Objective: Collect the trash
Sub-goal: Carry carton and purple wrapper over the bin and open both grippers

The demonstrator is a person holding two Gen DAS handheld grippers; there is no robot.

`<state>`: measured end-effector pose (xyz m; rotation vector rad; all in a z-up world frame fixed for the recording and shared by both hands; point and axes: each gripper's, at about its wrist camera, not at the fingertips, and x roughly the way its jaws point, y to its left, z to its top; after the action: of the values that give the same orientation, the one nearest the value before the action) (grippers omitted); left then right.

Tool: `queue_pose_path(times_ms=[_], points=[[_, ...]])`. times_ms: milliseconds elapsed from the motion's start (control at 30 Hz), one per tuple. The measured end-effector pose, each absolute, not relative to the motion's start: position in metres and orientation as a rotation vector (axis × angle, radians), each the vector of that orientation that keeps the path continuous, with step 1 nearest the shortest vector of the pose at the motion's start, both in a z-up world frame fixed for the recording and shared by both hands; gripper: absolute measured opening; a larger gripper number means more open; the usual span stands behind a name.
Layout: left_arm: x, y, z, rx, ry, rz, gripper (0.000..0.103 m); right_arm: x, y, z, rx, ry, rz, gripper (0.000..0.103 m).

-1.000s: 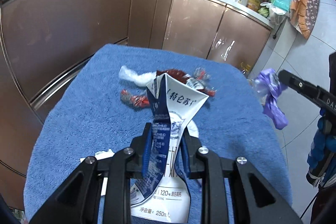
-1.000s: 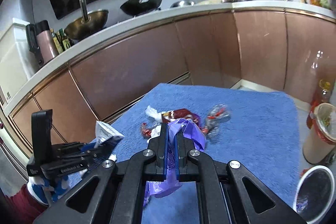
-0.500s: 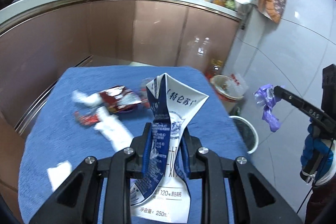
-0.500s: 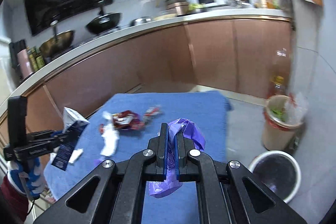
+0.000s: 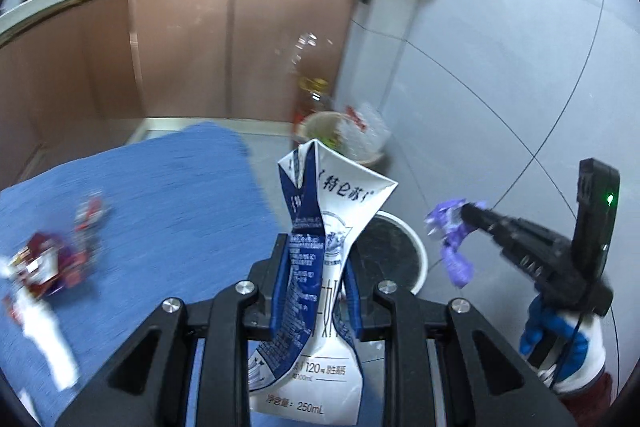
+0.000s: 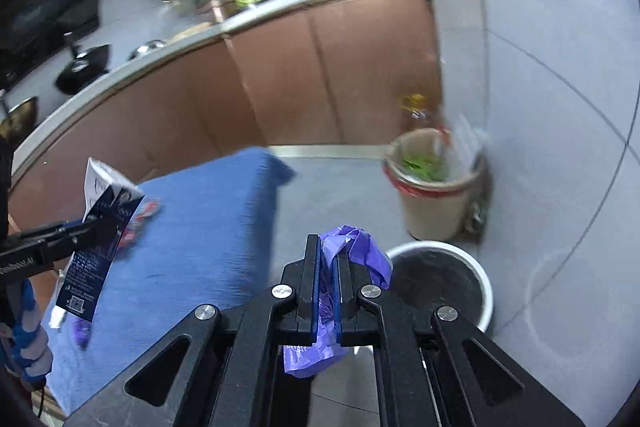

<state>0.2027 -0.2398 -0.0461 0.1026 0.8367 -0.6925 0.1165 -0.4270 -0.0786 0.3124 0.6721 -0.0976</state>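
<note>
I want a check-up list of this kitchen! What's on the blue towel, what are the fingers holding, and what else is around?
Surface: blue towel, partly covered.
Job's things: milk carton; purple plastic scrap; white bin on the floor below.
Clutter: red wrappers and white paper on the towel.
Grippers: left gripper shut on the carton; right gripper shut on the scrap.
Cables: thin black cable at the gloved hand.
Surroundings: brown cabinets, beige bin holding greens.

Wrappers (image 5: 52, 259) lie on the towel (image 5: 160, 195) at frame left; the milk carton (image 5: 320, 267) stands centre, the round bin (image 5: 400, 251) behind it, the lined wastebasket (image 5: 344, 139) farther back beside the cabinets (image 5: 180, 47).
</note>
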Motion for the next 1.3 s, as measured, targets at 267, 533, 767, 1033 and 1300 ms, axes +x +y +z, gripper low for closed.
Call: queue_pose_path(times_ms=[267, 533, 767, 1033, 1300], points=[[0.248, -0.363, -0.100, 0.146, 0.942, -0.779, 0.024, 0.155, -0.489, -0.140, 0.353, 0.764, -0.207, 0.005], [0.282, -0.434, -0.150, 0.154, 1.013, -0.780, 0.025, 0.186, -0.522, -0.193, 0.367, 0.844, -0.271, 0.007], [0.296, -0.450, -0.182, 0.137, 1.083, -0.788, 0.039, 0.197, -0.534, -0.223, 0.360, 0.904, -0.312, 0.020], [0.289, -0.437, -0.173, 0.116, 1.054, -0.797, 0.043, 0.194, -0.531, -0.226, 0.340, 0.915, -0.338, 0.036], [0.270, -0.406, -0.136, 0.070, 0.977, -0.795, 0.043, 0.180, -0.518, -0.196, 0.334, 0.859, -0.349, 0.038]])
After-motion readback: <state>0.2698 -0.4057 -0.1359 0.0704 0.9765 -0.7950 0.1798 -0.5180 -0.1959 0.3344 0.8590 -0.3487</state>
